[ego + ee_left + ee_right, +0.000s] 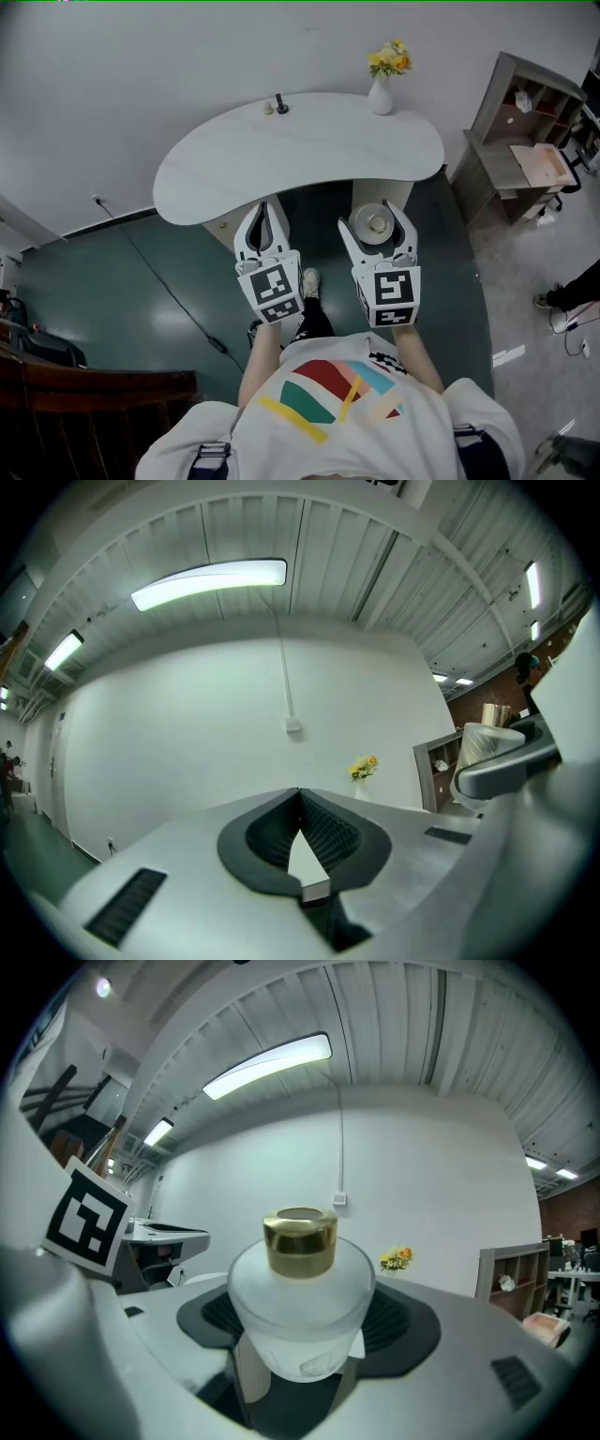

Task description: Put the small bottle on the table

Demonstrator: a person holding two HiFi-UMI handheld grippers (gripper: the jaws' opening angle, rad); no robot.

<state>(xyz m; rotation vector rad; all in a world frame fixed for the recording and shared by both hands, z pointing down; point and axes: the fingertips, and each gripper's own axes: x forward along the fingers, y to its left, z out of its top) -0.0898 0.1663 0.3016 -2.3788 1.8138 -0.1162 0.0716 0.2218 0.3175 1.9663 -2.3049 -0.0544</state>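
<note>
The small bottle (pixel 376 224) is frosted glass with a gold cap, and my right gripper (pixel 377 217) is shut on it. In the right gripper view the bottle (pixel 300 1312) stands upright between the jaws, cap up. My left gripper (pixel 263 210) is shut with nothing in it, and its jaw tips meet in the left gripper view (pixel 300 797). Both grippers hang side by side just short of the near edge of the white curved table (pixel 309 155), above the dark floor. A person in a white shirt holds them.
A white vase of yellow flowers (pixel 382 86) and small dark items (pixel 277 105) stand at the table's far edge. A grey shelf unit (pixel 523 131) is at the right. Dark wooden furniture (pixel 66 394) is at the lower left. A cable (pixel 169 291) crosses the floor.
</note>
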